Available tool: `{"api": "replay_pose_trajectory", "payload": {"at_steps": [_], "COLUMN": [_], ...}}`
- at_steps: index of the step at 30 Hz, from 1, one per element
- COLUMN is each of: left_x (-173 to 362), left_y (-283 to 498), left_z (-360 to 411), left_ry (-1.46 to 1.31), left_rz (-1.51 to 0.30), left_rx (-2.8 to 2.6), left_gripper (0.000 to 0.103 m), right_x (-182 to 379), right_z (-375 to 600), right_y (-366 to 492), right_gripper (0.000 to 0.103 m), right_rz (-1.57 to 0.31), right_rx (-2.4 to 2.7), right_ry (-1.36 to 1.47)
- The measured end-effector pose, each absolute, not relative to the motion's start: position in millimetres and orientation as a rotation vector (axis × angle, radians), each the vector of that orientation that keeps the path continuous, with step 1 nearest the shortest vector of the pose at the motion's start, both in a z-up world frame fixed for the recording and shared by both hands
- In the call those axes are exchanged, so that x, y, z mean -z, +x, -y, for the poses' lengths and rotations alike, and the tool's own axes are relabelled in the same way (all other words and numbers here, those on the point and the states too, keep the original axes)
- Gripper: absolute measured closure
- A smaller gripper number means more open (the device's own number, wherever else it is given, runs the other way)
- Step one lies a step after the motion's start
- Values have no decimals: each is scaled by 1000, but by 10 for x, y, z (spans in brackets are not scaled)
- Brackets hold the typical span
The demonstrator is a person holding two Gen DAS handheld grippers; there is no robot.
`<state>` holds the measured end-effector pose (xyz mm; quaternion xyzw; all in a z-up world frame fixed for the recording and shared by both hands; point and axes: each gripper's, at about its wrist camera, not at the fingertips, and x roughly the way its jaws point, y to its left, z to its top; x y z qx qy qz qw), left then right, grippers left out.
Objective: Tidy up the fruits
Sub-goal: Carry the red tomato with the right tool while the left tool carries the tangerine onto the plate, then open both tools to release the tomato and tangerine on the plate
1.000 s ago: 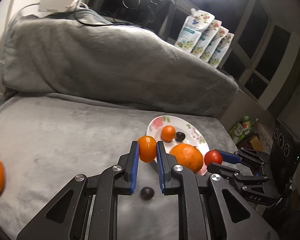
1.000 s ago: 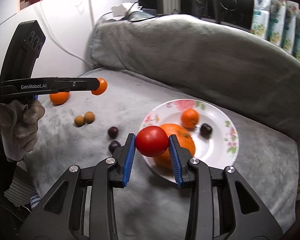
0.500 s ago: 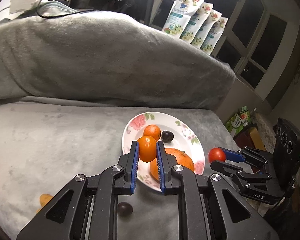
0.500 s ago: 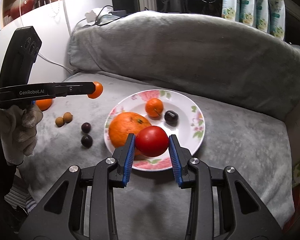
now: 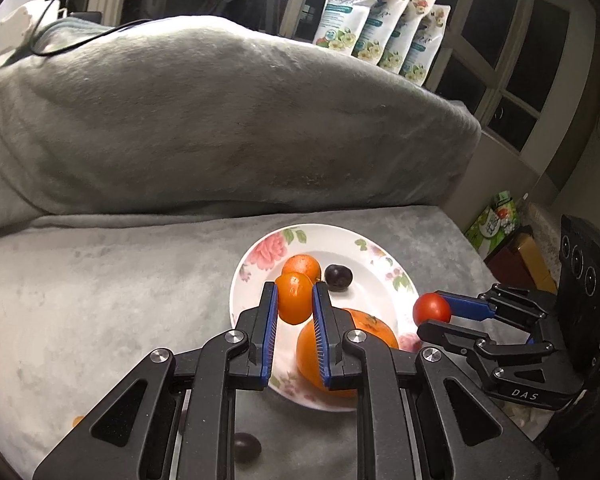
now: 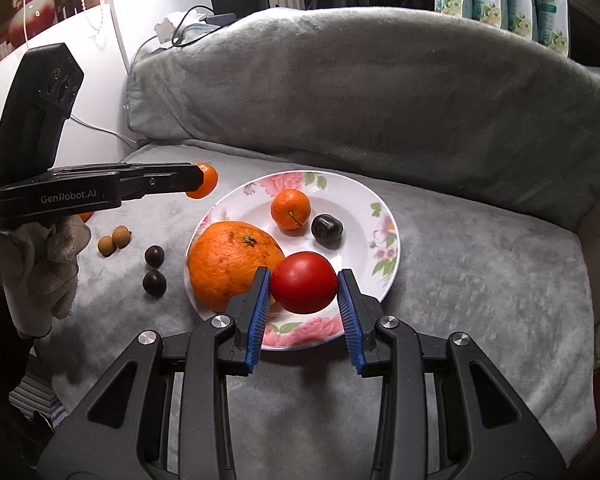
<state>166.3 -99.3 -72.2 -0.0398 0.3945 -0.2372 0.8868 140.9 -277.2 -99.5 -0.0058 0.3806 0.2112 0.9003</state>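
right wrist view: a tomato (image 6: 303,288) is gripped by the right gripper (image 6: 303,300), now carried over the plate (image 6: 384,216) rim. a small orange (image 5: 295,298), clamped in the left gripper (image 5: 294,316), has also been brought above the plate, so release seems near.

Your right tongs (image 6: 303,289) pinch a red tomato (image 6: 303,287) between the blue pads, over the near rim of the floral plate (image 6: 386,236). On the plate lie a large orange (image 6: 230,262), a small tangerine (image 6: 290,209) and a dark plum (image 6: 327,229). Your left tongs (image 6: 202,180) hold a small orange fruit (image 6: 207,180) left of the plate. Two plums (image 6: 155,270) and two longans (image 6: 115,239) rest on the grey blanket (image 6: 480,280).
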Motion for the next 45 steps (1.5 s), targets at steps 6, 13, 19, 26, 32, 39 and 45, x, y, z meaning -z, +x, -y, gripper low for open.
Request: {"api": "replay_pose_trajectory", "payload": {"at_steps": [6,13,19,26,32,39,45], "left_x": [729,733,731,715,689,650,595], "left_y": [1674,1681,1678,1663,1660,1649,1636], "left_z": [1046,1081,1111,1137,1120,1116,1070], "left_ry": [-55,-51,-48,-43,-52,-51,-60], "left_rz": [-815,-817,-815,-809,-799,-783,-762], "left_rx": [490,493,500,511,509,495,470], "left_gripper": [87,87,87,86,73,45,29], "right_x": [1060,1089,1105,1110,1099,1034,1010], "right_z": [2779,2776,2782,2777,2779,2769,2733], "right_y": [1501,1552,1574,1589,1573,1514,1469], "right_gripper": [68,68,67,68,60,39,14], "right_rz": [-807,-818,-821,-817,-808,-778,-761], "right_rx": [-445,-453,-454,-454,-451,-448,-438], "right_ry": [1,8,19,17,22,13,-10]}}
